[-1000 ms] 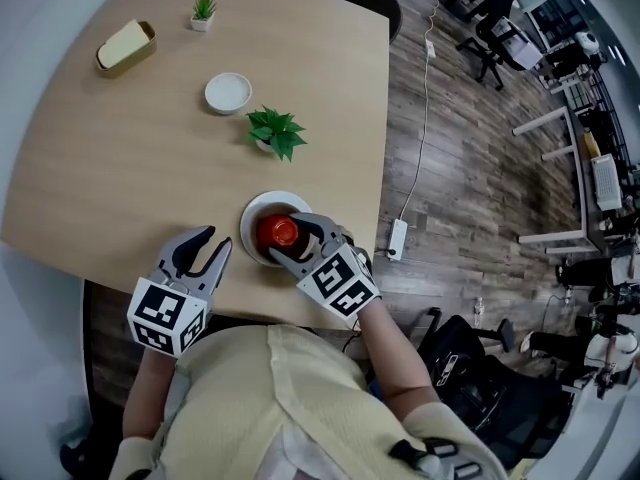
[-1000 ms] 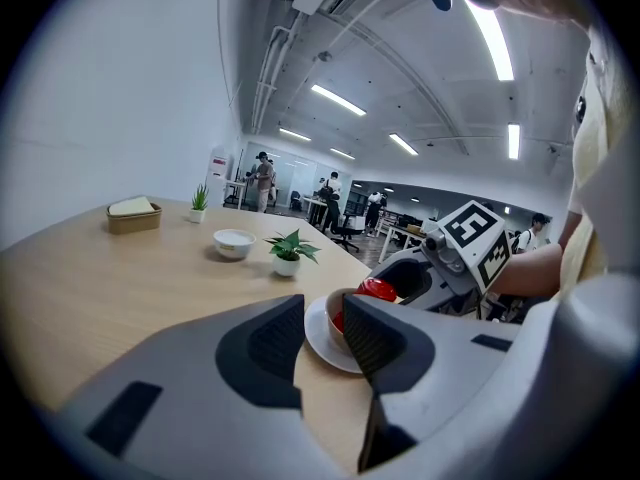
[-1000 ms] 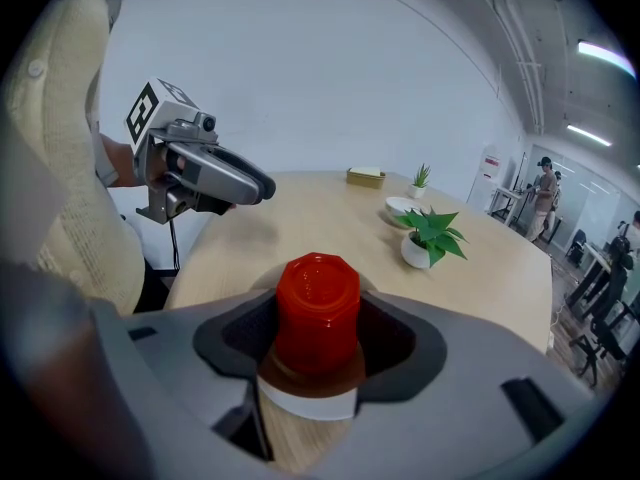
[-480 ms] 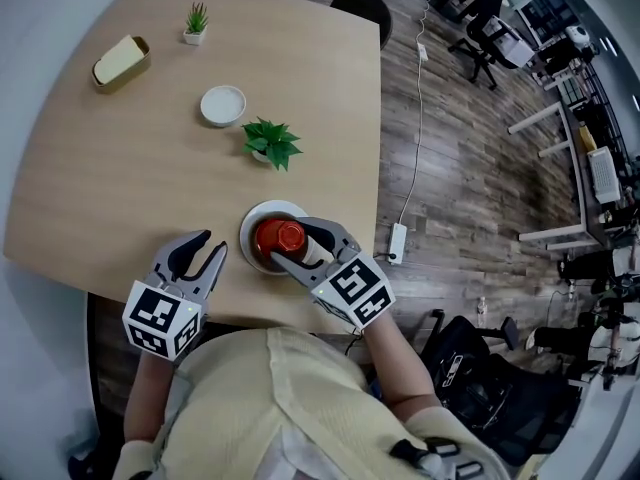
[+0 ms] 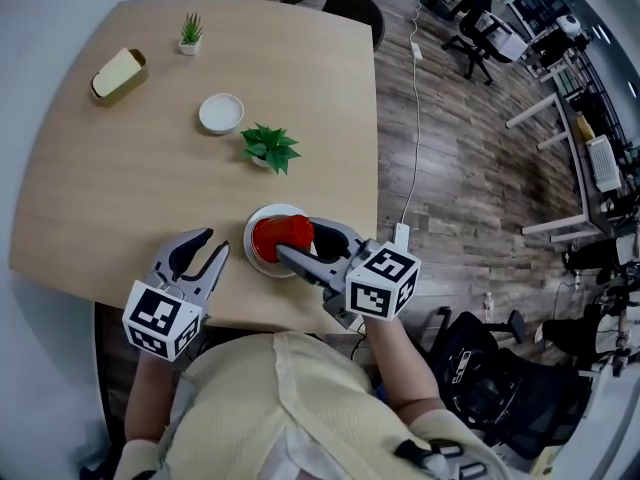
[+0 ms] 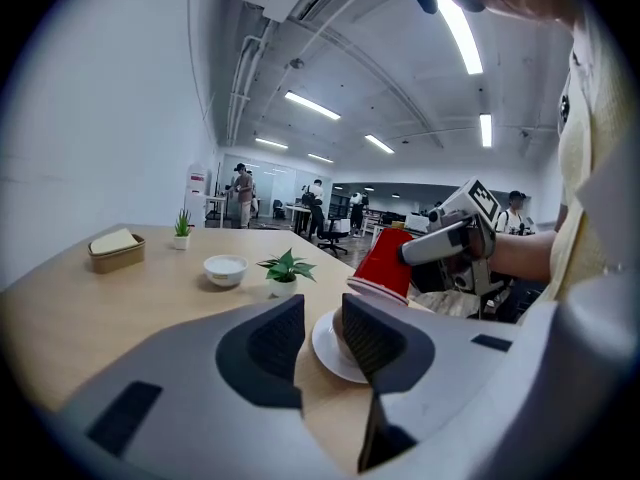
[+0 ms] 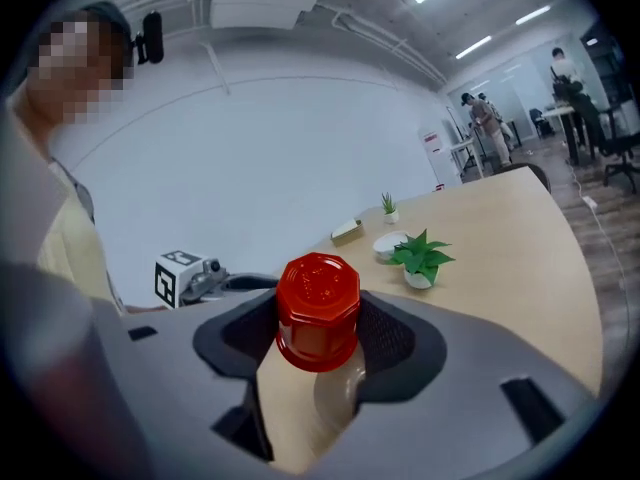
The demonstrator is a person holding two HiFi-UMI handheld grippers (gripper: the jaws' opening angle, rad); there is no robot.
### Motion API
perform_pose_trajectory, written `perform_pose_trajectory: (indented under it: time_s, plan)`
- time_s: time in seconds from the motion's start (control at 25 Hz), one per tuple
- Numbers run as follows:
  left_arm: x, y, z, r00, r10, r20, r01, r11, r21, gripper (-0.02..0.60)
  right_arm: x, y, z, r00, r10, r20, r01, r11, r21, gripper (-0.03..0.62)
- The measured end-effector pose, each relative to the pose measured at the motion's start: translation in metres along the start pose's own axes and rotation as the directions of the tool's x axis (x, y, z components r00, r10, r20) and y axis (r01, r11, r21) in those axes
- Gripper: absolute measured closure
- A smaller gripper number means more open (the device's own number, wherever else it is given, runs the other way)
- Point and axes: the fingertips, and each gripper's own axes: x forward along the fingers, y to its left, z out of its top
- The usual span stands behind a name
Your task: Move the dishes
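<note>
Head view has the red cup (image 5: 283,240) changed from a second ago. Then it stood on the white plate (image 5: 254,255) with the right claw (image 5: 298,238) round it. Now the cup is raised off the plate and tipped on a slant, and the marker cube on that claw has rolled over and swung out past the tabletop (image 5: 120,188) edge.

The left claw (image 5: 212,243) has barely shifted. It lies low beside the plate, its jaws partly apart with nothing between them. In the left gripper view, the gap of the left claw (image 6: 320,318) shows only the white plate (image 6: 328,356) beyond it.

The right claw (image 7: 318,330) stands wide and is clamped on the red cup (image 7: 318,308), one pad against each side. Seen from the left gripper view, the cup (image 6: 385,263) hangs in the right claw (image 6: 440,253) above the plate, mouth down and towards the plate, base uppermost.

No brand or word can be read. The cubes carry only black-and-white square markers, and the raised marks on the cup's base are too small to make out.

The cup is plain glossy red, tapering towards a faceted base.

Farther up the tabletop are a leafy plant (image 5: 268,148) in a white pot, a small white bowl (image 5: 221,113), a small potted plant (image 5: 188,34) and a tan tray (image 5: 118,73).
</note>
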Motion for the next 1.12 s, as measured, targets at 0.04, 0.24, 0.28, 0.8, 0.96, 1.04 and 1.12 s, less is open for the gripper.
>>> perform_pose_trajectory:
  time_s: [0.04, 0.24, 0.28, 0.8, 0.96, 1.04, 1.12]
  plan:
    - [-0.001, -0.001, 0.001, 1.000, -0.002, -0.001, 0.002, 1.000, 0.004, 0.476, -0.002, 0.001, 0.003, 1.000, 0.011, 0.020, -0.012, 0.999, 0.036, 0.344]
    - [-0.003, -0.003, 0.007, 1.000, -0.014, 0.019, 0.014, 1.000, 0.022, 0.476, -0.011, -0.002, 0.011, 0.991, 0.045, 0.123, -0.071, 0.974, 0.217, 0.344]
    - [-0.004, -0.003, 0.009, 0.999, -0.018, 0.026, 0.017, 1.000, 0.024, 0.476, -0.012, -0.002, 0.012, 0.989, 0.047, 0.138, -0.080, 0.966, 0.246, 0.344]
    - [0.004, -0.020, 0.033, 0.994, -0.099, 0.045, 0.093, 0.989, 0.116, 0.476, -0.023, -0.001, 0.017, 0.935, 0.128, 0.332, -0.294, 0.802, 0.521, 0.344]
    - [0.010, -0.029, 0.036, 0.992, -0.125, 0.035, 0.119, 0.982, 0.145, 0.476, -0.023, 0.002, 0.017, 0.917, 0.152, 0.368, -0.351, 0.743, 0.569, 0.342]
    - [0.014, -0.033, 0.037, 0.991, -0.133, 0.028, 0.126, 0.978, 0.168, 0.476, -0.022, 0.004, 0.016, 0.908, 0.165, 0.384, -0.379, 0.713, 0.590, 0.342]
    - [0.017, -0.036, 0.039, 0.990, -0.138, 0.026, 0.131, 0.972, 0.194, 0.476, -0.020, 0.006, 0.014, 0.901, 0.179, 0.394, -0.402, 0.685, 0.608, 0.342]
